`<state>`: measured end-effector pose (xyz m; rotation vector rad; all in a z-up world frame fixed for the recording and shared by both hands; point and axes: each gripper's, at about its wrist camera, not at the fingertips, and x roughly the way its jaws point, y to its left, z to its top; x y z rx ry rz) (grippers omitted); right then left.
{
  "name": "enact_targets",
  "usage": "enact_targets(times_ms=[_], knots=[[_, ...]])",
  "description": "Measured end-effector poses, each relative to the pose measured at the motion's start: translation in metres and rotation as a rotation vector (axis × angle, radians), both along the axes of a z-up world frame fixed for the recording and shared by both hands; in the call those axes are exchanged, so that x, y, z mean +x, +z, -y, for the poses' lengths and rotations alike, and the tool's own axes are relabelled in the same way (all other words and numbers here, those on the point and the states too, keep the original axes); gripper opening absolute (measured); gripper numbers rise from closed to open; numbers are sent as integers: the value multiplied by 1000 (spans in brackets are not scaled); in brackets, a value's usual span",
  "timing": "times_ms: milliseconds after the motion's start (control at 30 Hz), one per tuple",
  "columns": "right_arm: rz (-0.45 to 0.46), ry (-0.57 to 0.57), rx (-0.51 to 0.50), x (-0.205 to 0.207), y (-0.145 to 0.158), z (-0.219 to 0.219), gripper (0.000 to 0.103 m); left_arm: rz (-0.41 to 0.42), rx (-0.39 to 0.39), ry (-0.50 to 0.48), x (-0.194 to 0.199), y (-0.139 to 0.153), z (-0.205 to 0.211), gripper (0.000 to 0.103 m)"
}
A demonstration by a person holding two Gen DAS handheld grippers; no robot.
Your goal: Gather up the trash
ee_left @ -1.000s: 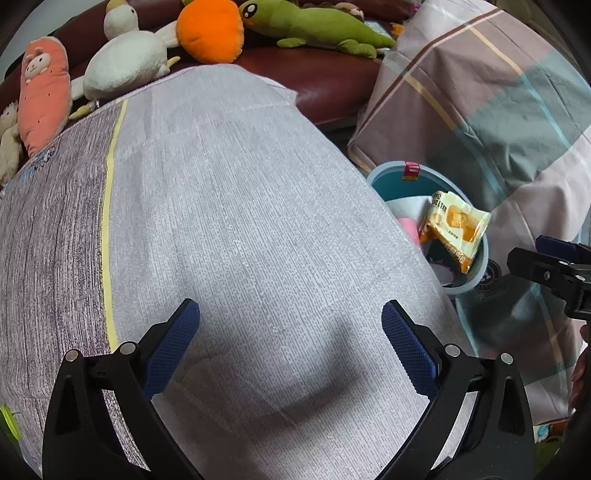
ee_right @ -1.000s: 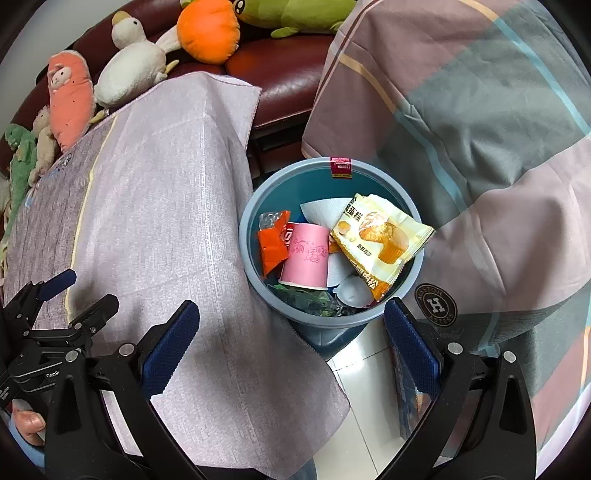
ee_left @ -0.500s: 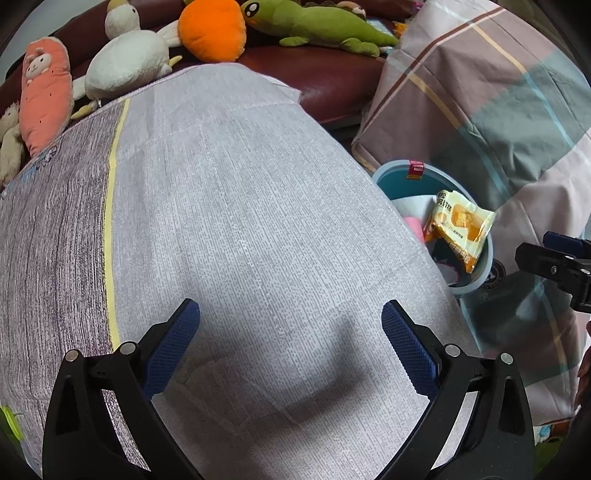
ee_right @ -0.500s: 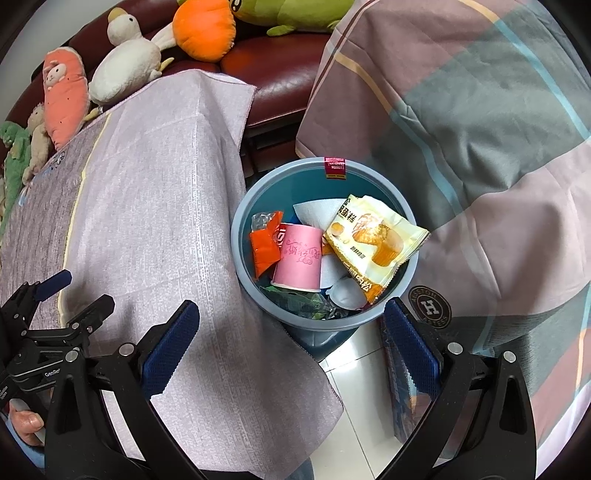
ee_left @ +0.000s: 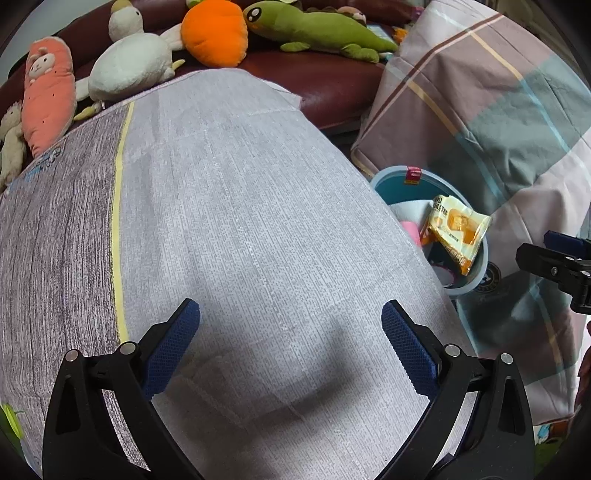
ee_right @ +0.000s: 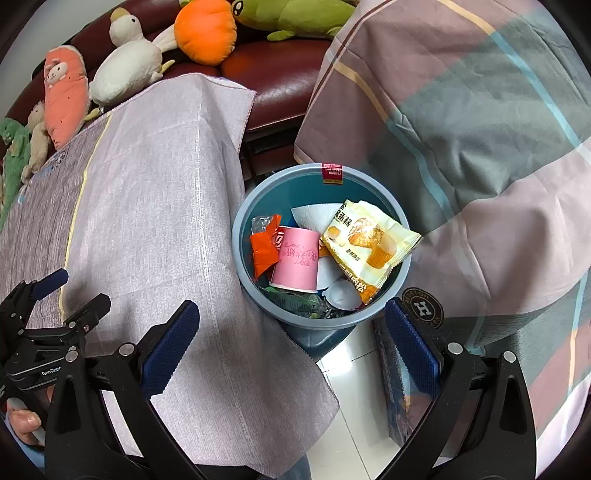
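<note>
A blue trash bin (ee_right: 246,221) stands on the floor beside the cloth-covered table (ee_right: 155,206). It holds a yellow cake wrapper (ee_right: 369,240), a pink paper cup (ee_right: 297,260), an orange wrapper (ee_right: 263,251), white paper and green scraps. My right gripper (ee_right: 291,339) is open and empty above the bin's near rim. My left gripper (ee_left: 290,339) is open and empty over the bare tablecloth (ee_left: 240,221). The bin (ee_left: 480,266) and the cake wrapper (ee_left: 454,230) show at the right of the left wrist view.
Plush toys line a dark red sofa (ee_left: 314,77) behind the table: a carrot (ee_left: 46,88), a white duck (ee_left: 129,66), an orange ball (ee_left: 214,33), a green crocodile (ee_left: 317,31). A plaid blanket (ee_right: 461,129) lies right of the bin. White floor tiles (ee_right: 354,406) show below it.
Both grippers stay open and empty. The right wrist view has drifted a little, so the bin sits slightly lower and left. The left view has shifted slightly.
</note>
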<state>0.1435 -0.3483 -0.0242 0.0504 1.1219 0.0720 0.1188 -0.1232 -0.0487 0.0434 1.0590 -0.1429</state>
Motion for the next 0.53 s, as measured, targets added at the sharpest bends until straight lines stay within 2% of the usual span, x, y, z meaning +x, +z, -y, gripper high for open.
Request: enact_targets(times_ms=[533], knots=[[18, 9, -36, -3, 12, -5, 96, -13, -10, 7, -2, 4, -6, 99]])
